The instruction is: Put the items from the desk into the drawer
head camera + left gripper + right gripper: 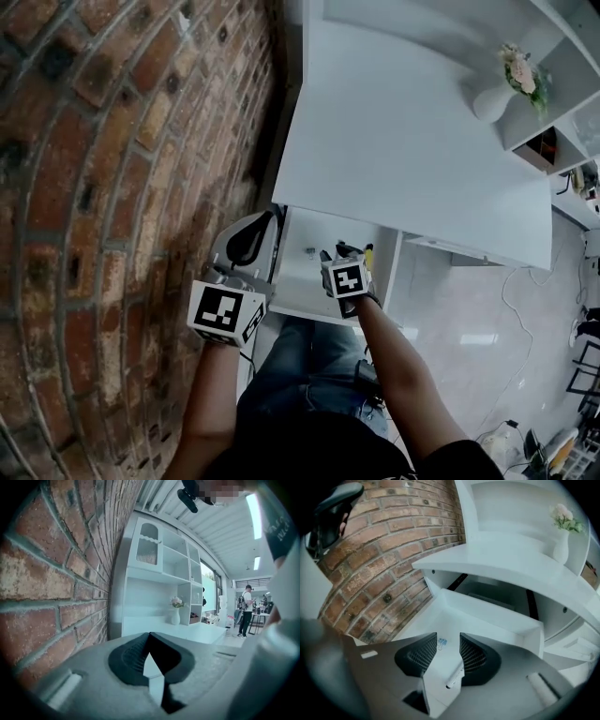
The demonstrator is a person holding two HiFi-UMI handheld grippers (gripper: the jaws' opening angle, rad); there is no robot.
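Right tool (448, 640): apart, empty, above drawer (487, 615) | left tool (149, 635): together, empty

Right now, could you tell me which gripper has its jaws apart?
The right gripper, over the drawer; its jaws stand apart, while the left gripper's meet.

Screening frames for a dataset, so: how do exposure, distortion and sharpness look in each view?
Head view: the desk top is bright, nearly featureless; the brick wall bows. Left gripper view: fisheye, dark corners, ceiling lights glare. Right gripper view: fisheye curves the desk top; the drawer is evenly lit and sharp.
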